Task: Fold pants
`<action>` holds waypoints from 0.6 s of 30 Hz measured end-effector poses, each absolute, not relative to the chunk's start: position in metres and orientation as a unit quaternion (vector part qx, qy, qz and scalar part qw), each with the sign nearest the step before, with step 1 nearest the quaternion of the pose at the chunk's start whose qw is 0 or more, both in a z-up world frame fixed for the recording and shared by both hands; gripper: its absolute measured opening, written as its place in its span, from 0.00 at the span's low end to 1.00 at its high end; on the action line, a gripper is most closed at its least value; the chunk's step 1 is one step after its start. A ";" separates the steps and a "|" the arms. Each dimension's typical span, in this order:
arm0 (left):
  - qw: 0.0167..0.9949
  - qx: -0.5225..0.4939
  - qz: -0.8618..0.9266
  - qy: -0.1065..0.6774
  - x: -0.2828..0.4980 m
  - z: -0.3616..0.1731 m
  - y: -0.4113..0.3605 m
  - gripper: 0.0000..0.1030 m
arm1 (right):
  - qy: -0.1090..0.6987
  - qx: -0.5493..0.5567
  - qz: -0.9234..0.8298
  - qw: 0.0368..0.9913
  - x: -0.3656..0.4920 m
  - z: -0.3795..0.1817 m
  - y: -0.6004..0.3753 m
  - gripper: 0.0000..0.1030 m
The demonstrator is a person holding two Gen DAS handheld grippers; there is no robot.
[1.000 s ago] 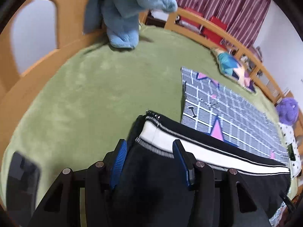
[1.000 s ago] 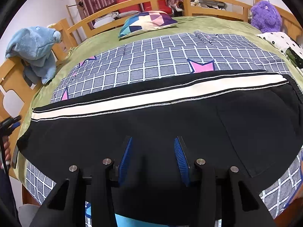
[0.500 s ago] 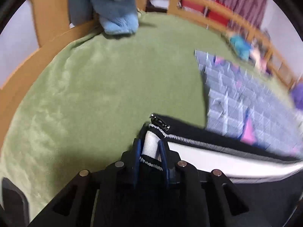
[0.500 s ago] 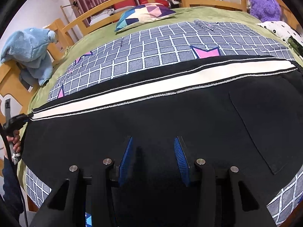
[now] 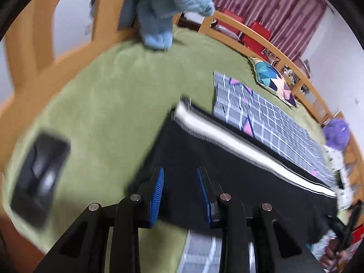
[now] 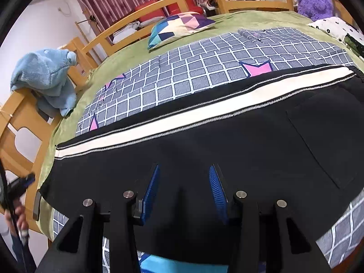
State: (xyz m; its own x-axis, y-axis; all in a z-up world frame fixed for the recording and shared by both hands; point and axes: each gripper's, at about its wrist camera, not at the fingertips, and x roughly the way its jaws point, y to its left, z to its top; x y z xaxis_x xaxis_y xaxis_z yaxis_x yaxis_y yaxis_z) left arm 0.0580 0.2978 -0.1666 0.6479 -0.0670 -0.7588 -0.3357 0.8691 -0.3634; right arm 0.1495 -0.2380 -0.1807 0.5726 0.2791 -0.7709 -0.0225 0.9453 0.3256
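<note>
You've got a wooden-framed bed w/ a green fleece cover [image 6: 254, 18]; a grey checked sheet w/ pink shapes [image 6: 204, 61] lies flat on it. Black pants w/ a white side stripe [image 6: 227, 141] lie spread across that sheet. Also on the cover: a multicoloured geometric pillow [image 6: 179, 26], a flat black device [image 5: 38, 177] near the edge.

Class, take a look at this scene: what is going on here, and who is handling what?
A person with a handheld gripper in each hand is folding black pants with a white side stripe, laid flat across a grey checked blanket on a green bedspread. The left gripper hangs over the leg hem; its jaws have just been opening and now stand apart, pinching nothing. The right gripper hovers open over the middle of the pants. No fold shows yet.
</note>
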 end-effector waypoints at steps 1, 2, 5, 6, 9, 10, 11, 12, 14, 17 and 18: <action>0.868 -0.257 0.070 0.420 0.051 -0.179 0.295 0.28 | 0.460 0.136 0.090 0.873 0.147 -0.181 -0.235 0.44; 0.861 -0.269 0.069 0.425 0.046 -0.192 0.294 0.28 | 0.468 0.124 0.095 0.870 0.144 -0.180 -0.229 0.43; 0.847 -0.298 0.090 0.430 0.044 -0.222 0.298 0.28 | 0.468 0.067 0.082 0.878 0.133 -0.175 -0.220 0.43; 0.843 -0.318 0.092 0.424 0.044 -0.230 0.302 0.28 | 0.463 0.052 0.076 0.882 0.128 -0.172 -0.220 0.43; 0.835 -0.366 0.082 0.402 0.050 -0.248 0.312 0.40 | 0.464 0.050 0.068 0.882 0.117 -0.169 -0.227 0.43; 0.836 -0.371 0.082 0.396 0.052 -0.251 0.313 0.40 | 0.465 0.053 0.062 0.881 0.114 -0.169 -0.231 0.43; 0.838 -0.373 0.082 0.390 0.055 -0.252 0.314 0.40 | 0.467 0.051 0.058 0.881 0.111 -0.169 -0.235 0.43; 0.840 -0.374 0.079 0.386 0.058 -0.252 0.314 0.41 | 0.467 0.048 0.054 0.881 0.109 -0.169 -0.238 0.43; 0.837 -0.378 0.077 0.389 0.065 -0.254 0.315 0.41 | 0.458 0.039 0.038 0.887 0.102 -0.167 -0.245 0.43; 0.830 -0.396 0.075 0.384 0.070 -0.256 0.319 0.41 | 0.448 0.043 0.023 0.892 0.097 -0.164 -0.257 0.43; 0.830 -0.400 0.073 0.383 0.071 -0.257 0.321 0.41 | 0.444 0.050 0.017 0.895 0.096 -0.163 -0.262 0.43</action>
